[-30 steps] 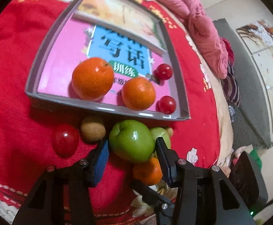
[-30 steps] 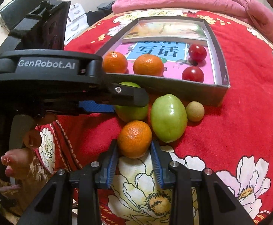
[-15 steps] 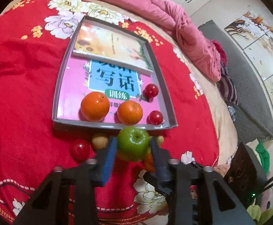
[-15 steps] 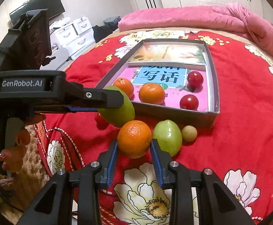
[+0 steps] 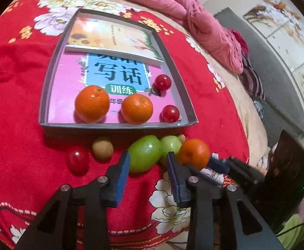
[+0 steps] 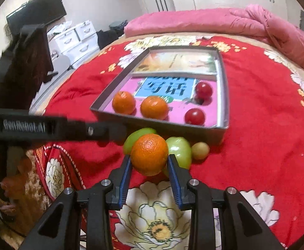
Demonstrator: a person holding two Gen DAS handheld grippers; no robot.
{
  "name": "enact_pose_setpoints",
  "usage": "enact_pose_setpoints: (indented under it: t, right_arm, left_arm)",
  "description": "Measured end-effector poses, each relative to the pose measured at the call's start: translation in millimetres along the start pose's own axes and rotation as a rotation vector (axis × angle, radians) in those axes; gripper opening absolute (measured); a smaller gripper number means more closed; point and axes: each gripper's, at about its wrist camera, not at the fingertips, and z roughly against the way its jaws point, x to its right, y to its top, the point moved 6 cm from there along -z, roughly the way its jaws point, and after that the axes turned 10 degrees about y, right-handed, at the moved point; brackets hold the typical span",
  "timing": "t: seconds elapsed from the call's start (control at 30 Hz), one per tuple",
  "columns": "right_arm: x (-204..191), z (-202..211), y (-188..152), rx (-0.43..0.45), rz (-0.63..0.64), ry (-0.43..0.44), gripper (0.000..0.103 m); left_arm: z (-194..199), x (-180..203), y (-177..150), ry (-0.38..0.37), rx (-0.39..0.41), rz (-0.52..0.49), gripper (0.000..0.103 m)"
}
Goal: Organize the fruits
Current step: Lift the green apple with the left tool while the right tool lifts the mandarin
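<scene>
On red floral bedspread [image 6: 256,125], pink quilt [image 6: 225,20] far; your right gripper [image 6: 148,166] jaws pinch orange [image 6: 149,154], left gripper [image 5: 147,162] jaws spread w/ green apple [image 5: 144,153] between.

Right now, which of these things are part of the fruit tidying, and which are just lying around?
Job: orange in the right gripper, large green apple, loose cherry tomato, grey tray.
Lying about: pink quilt, white drawers, books.

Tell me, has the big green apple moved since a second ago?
Yes. The green apple was lifted by the left gripper toward the tray, and now lies back on the blanket, released.
</scene>
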Motion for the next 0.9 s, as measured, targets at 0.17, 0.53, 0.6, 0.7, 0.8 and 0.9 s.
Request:
enact_pose_setpoints:
  t: [0.17,0.53,0.6,0.7,0.8,0.9]
  right_arm:
    - [19,14,10,0.050,-0.057,-0.013,0.035]
    - [39,26,24,0.103,-0.117,-0.009,0.035]
    - [41,25,26,0.103,-0.121,-0.006,0.035]
    - [42,24,28,0.105,-0.120,-0.006,0.035]
    - [43,24,30,0.109,-0.113,-0.013,0.035]
    - [44,25,34,0.120,-0.104,-0.021,0.035]
  left_arm:
    - [-8,12,-2,0.063,0.007,-0.105,0.047]
    - [-34,16,-3,0.156,-0.031,-0.256,0.053]
    - [-39,14,-3,0.165,-0.039,-0.253,0.053]
    - [-42,15,-2,0.148,-0.040,-0.250,0.052]
    - [-44,17,0,0.135,-0.035,-0.252,0.050]
    - [-43,15,1,0.114,-0.038,-0.225,0.049]
